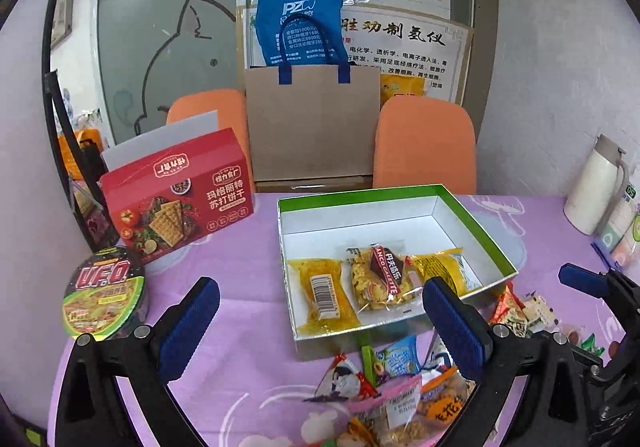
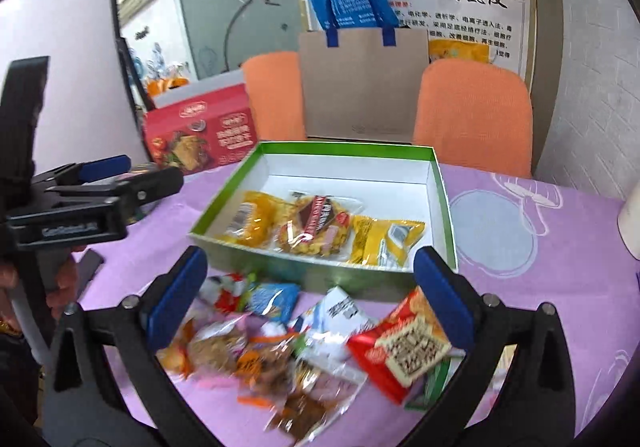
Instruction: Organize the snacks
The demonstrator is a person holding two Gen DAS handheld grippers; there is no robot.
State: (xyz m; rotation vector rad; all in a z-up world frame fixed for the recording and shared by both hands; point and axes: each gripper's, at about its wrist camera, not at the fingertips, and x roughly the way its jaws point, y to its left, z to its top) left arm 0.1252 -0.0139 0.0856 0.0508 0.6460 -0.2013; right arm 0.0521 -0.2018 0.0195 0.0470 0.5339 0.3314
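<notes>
- Left wrist view: the left gripper (image 1: 320, 311) hangs with fingers wide apart and empty. Just beyond it, at centre, sits the green-rimmed box (image 1: 472, 219), where three packets (image 1: 376, 279) lie side by side along the near wall, seemingly to keep the back free. Each packet's long axis runs front to back.
- Right wrist view: the right gripper (image 2: 310, 287) is likewise spread and empty over the loose snack pile (image 2: 304, 347) at lower centre, packets pointing every way, probably awaiting sorting.

The left gripper (image 1: 320, 321), jaws wide and empty, hangs before the green-rimmed box (image 1: 472, 215) holding three snack packets (image 1: 376, 279).
</notes>
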